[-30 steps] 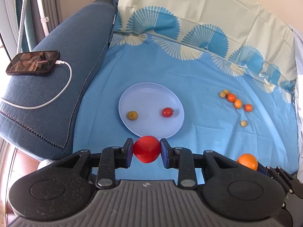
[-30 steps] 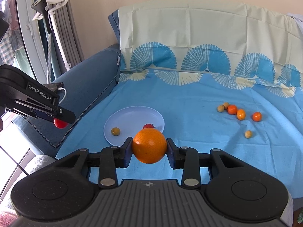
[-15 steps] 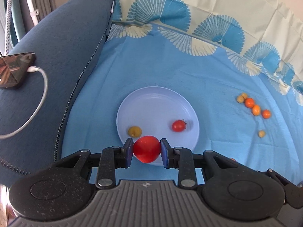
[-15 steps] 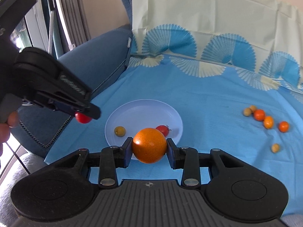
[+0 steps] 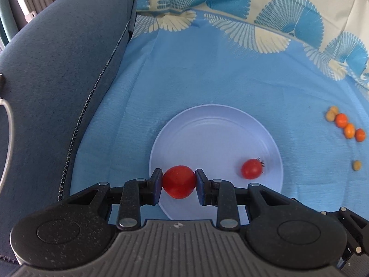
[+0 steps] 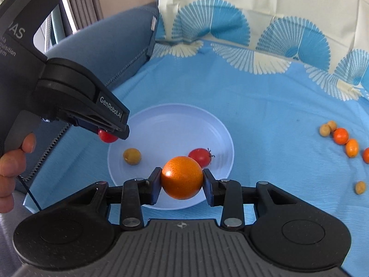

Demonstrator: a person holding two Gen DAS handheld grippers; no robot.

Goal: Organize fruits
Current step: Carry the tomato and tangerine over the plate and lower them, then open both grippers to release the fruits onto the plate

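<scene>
Plate (image 6: 175,120) holds tomato (image 6: 200,157) and olive (image 6: 132,156) (kumquats (image 6: 340,135) apart).

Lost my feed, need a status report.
Left gripper shut on red tomato, right gripper shut on orange. Both over plate. Plate holds small tomato, yellow fruit; landing room left.

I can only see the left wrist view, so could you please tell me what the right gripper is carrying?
Observer: The right gripper is shut on an orange.
Operator: Thank you. Is anything on the plate besides the stemmed tomato?
Observer: Yes, a small yellow-green fruit lies on its left part. In your view the held tomato and its gripper hide it.
Operator: Where is the orange relative to the plate?
Observer: In the right wrist view it overlaps the plate's near rim, just in front of the stemmed tomato.
</scene>
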